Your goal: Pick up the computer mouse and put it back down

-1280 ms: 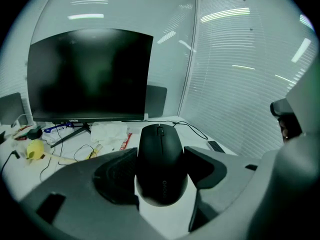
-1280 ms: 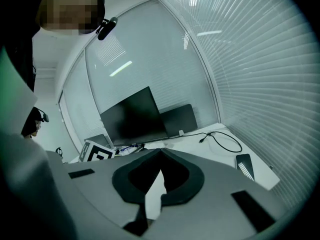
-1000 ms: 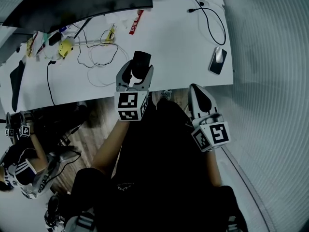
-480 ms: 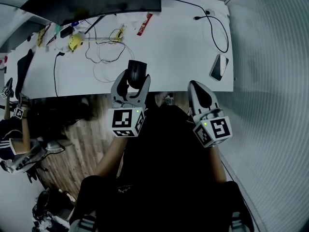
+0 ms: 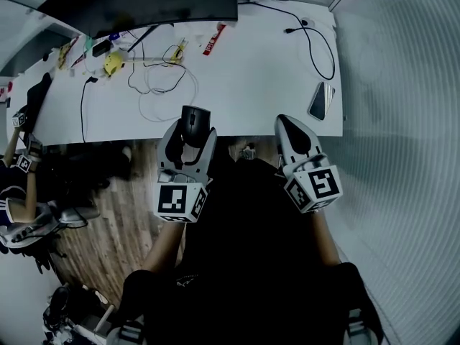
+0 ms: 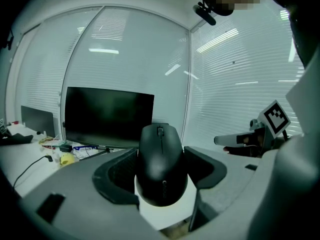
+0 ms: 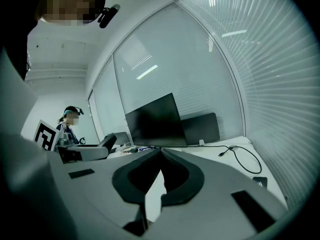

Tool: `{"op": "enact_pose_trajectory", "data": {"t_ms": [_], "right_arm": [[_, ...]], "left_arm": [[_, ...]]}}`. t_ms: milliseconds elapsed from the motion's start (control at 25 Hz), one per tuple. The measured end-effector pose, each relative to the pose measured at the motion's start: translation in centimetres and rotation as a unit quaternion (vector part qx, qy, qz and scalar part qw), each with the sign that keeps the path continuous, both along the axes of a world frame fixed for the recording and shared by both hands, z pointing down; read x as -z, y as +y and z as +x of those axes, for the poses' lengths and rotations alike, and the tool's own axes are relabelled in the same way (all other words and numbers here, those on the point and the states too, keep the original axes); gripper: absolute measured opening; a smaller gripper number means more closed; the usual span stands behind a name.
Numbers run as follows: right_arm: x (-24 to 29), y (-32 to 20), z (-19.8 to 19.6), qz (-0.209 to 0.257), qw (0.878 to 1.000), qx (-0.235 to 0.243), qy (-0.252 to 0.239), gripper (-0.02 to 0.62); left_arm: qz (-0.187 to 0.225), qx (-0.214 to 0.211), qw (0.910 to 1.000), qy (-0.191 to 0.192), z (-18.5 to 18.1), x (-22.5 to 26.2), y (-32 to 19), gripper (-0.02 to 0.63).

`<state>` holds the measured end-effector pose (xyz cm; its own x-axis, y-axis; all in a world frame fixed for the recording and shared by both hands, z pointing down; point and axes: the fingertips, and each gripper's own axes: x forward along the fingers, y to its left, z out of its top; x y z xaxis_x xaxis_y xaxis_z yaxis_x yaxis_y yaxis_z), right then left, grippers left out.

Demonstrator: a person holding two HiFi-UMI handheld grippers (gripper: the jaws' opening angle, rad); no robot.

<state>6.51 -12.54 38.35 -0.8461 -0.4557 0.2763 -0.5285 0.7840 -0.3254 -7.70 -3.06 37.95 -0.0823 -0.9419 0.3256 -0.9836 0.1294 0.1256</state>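
Now the computer mouse (image 5: 195, 121) sits a little closer to the person than half a second ago. It overlaps the near edge of the white desk (image 5: 251, 70) instead of lying wholly over its top. It is gripped by the left gripper (image 5: 192, 130), one jaw on each flank and its nose pointing away toward the monitor (image 5: 144, 2). Whether it clears the surface cannot be told.

The left gripper view shows what the head view does not: the mouse (image 6: 160, 154) upright between the dark pads (image 6: 117, 176), scroll wheel up, with white desk under it.

The right gripper (image 5: 289, 123) hangs just off the desk edge, beside the left one, much as before. Its own view shows the right gripper (image 7: 160, 152) with its tips meeting and nothing between them.

Only the head view shows the phone (image 5: 320, 100) and the looped cable (image 5: 321, 45) at the desk's right end.
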Motion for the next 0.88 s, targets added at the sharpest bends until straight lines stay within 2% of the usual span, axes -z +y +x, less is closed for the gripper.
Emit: {"op": "enact_pose_trajectory", "data": {"t_ms": [280, 880], "right_arm": [[0.6, 0.1, 0.1, -0.003, 1.0, -0.008, 0.006, -0.002], [0.8, 1.1, 1.4, 0.001, 0.998, -0.057, 0.014, -0.001]], "left_arm": [[0.004, -0.006, 0.9999, 0.01, 0.5, 0.6, 0.3, 0.282], [0.003, -0.067, 0.9977, -0.005, 0.9, 0.1, -1.3, 0.282]]}}
